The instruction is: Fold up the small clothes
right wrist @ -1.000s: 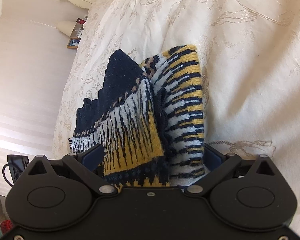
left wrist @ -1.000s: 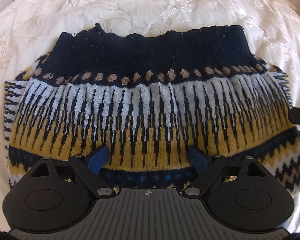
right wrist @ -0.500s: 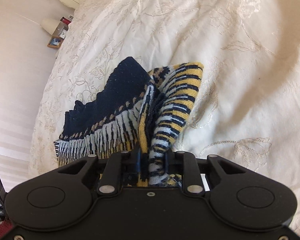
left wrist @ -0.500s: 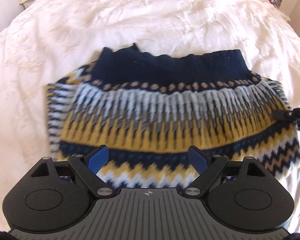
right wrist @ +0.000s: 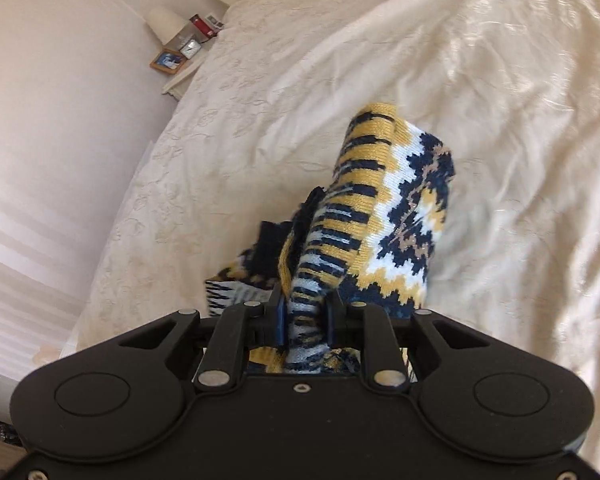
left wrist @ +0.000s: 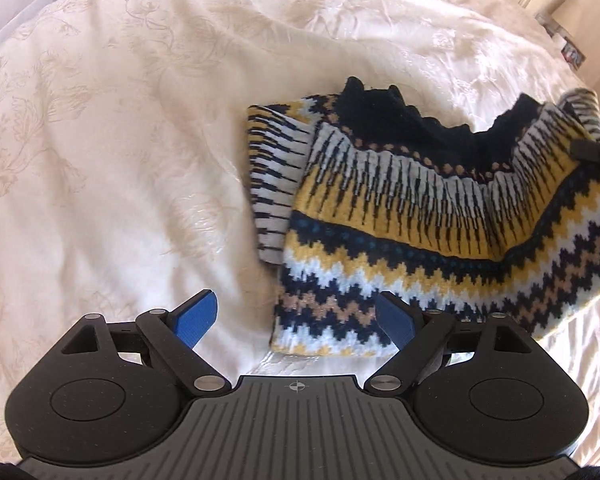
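The patterned knit sweater (left wrist: 440, 216) lies on the white bedspread (left wrist: 120, 140), its right side lifted and bunched. The right tool (right wrist: 305, 322) is clamped on that raised edge. The left tool (left wrist: 296, 318) hangs spread apart over the sweater's near left corner, gripping nothing.

The left wrist camera is looking forward and down over its own wide-spread fingers (left wrist: 198, 316) from just above the bedspread (left wrist: 112, 152), with the patterned sweater (left wrist: 428, 220) close ahead and to the right. The right wrist camera is looking along its fingers (right wrist: 281, 322), pressed right up against the sweater (right wrist: 380, 208), toward a wall (right wrist: 52, 128) and bedside shelf (right wrist: 180, 68). Both views are sharing the sweater and bedspread.
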